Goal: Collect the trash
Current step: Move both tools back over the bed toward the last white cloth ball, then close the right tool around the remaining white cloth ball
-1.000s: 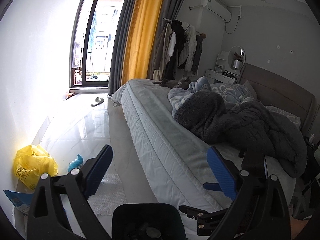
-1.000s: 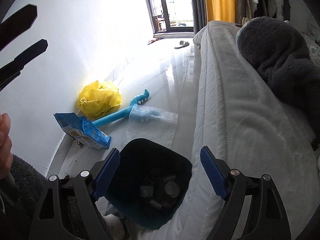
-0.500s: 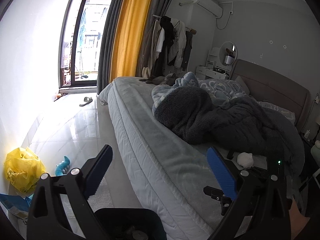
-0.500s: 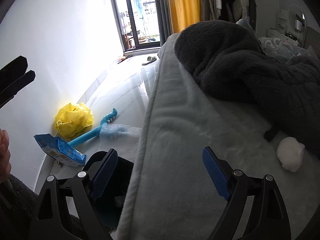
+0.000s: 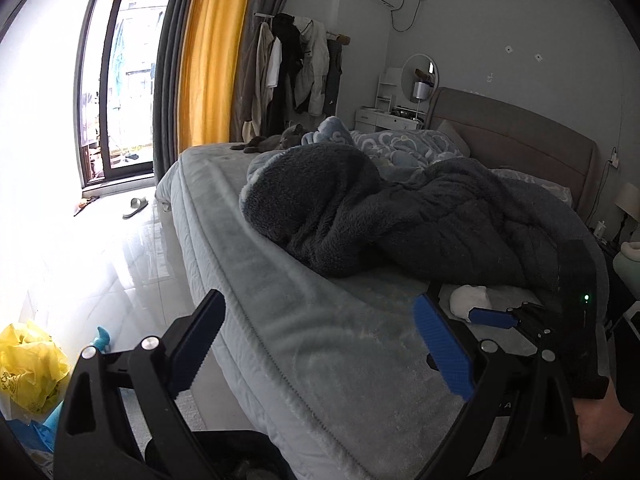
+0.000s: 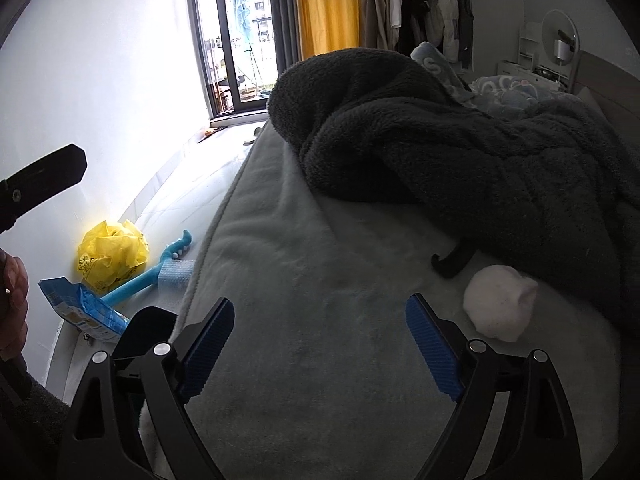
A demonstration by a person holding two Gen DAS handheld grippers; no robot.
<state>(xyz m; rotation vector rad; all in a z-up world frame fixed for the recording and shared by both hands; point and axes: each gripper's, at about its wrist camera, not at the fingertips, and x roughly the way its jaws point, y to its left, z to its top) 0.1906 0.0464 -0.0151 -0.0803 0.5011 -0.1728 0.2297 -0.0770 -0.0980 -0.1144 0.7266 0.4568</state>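
Note:
A crumpled white tissue ball (image 6: 500, 304) lies on the grey bed (image 6: 320, 340) beside a dark fleece blanket; it also shows in the left wrist view (image 5: 470, 299). My right gripper (image 6: 320, 340) is open and empty over the bed, the tissue just right of its right finger. My left gripper (image 5: 320, 344) is open and empty above the bed's edge. On the floor lie a yellow plastic bag (image 6: 112, 256), a blue snack packet (image 6: 84, 312) and a piece of bubble wrap (image 6: 176, 274). A black trash bin (image 6: 148, 332) stands by the bed.
A blue long-handled brush (image 6: 156, 272) lies on the floor by the white wall. A dark blanket (image 6: 460, 152) heaps across the bed, a black hook-shaped object (image 6: 452, 262) under its edge. A grey cat (image 5: 276, 142) lies at the far bed corner. A slipper (image 5: 135, 207) lies near the balcony door.
Both grippers have risen and swung right, from over the bin and floor to over the bed. The white tissue ball has come into view near the right gripper.

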